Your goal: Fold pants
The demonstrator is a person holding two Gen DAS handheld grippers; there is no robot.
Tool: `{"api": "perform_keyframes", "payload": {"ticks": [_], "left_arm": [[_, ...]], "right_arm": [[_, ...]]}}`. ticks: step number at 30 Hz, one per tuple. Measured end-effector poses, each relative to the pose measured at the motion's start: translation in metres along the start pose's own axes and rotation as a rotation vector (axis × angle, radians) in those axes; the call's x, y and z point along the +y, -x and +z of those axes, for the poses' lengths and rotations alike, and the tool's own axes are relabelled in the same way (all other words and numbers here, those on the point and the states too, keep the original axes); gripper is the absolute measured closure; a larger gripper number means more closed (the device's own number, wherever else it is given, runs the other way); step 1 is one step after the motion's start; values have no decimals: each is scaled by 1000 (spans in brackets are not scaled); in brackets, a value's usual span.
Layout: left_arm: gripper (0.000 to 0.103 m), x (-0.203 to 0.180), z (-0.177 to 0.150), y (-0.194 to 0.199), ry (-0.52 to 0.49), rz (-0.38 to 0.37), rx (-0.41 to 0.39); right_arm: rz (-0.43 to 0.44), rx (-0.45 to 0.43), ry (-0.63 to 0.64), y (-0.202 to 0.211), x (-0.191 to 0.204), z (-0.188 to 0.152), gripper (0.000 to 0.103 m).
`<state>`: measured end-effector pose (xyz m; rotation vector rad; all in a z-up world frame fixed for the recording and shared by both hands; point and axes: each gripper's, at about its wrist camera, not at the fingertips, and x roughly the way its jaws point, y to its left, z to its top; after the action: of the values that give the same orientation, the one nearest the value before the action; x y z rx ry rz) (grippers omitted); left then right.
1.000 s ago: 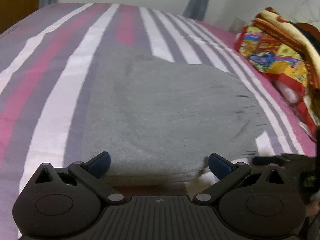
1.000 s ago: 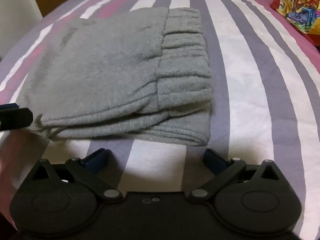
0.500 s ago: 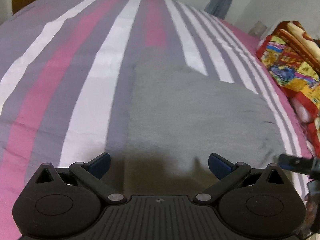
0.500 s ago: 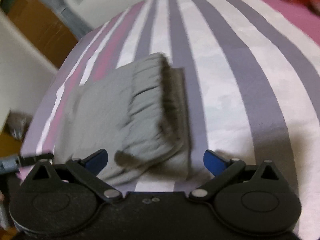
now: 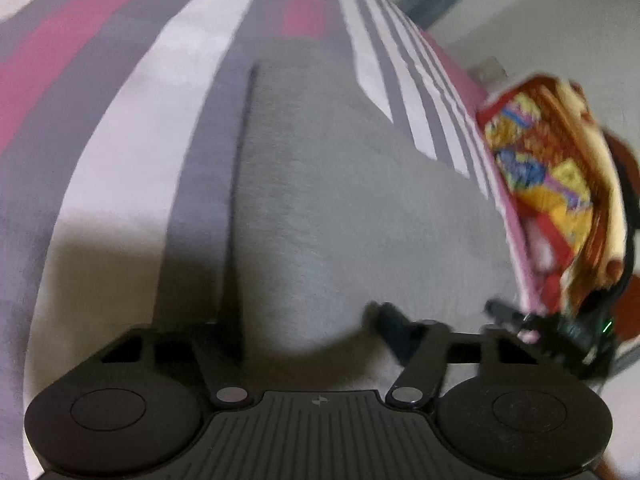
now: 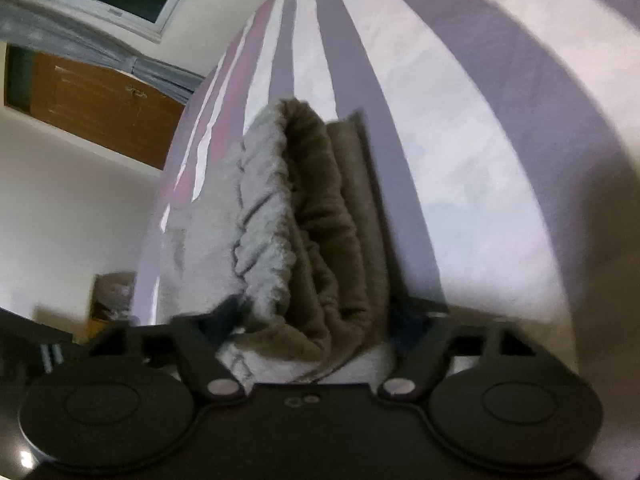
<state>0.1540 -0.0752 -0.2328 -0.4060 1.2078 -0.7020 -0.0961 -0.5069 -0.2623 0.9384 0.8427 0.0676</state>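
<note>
You were taking hold: both tongs' jaws had just been closing, the right gripper (image 6: 316, 320) clamping the pants' (image 6: 304, 216) waistband, the left gripper (image 5: 308, 320) straddling their folded edge, grip unclear. Next, lift both together.

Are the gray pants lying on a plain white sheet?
No, the pants lie on a sheet with pink, gray and white stripes.

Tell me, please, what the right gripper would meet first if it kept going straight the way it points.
The folded grey pants: their gathered waistband end already sits between the jaws of the right gripper, which have just been closing.
</note>
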Motion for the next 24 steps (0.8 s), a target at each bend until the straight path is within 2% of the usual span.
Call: {"api": "perform_keyframes", "payload": {"ticks": [2,8,11,15,16,18,20,24], "left_arm": [[55,9,0,3,53,-45,-2],[55,24,-1,-19,121,-133,36],[55,22,1,-34,140,-173,44],[55,11,-1,-36,129,-117,20],[57,6,0,-33,113,-95,9],[61,-4,1,-28,84,-47,-5],[66,-10,3,-20,76,-26,-26],[70,-20,13,2,55,-28,-96]], "right_arm": [[68,4,-31,3,-5,0,41],[185,44,-86,-7,-27,8,38],[198,61,-60,-18,-22,9,38],[122,36,16,-21,-3,4,42],[94,29,36,-20,3,1,47],[62,16,52,-15,10,-1,50],[58,-5,67,-9,21,-3,52],[103,-44,86,7,38,-3,53]]}}
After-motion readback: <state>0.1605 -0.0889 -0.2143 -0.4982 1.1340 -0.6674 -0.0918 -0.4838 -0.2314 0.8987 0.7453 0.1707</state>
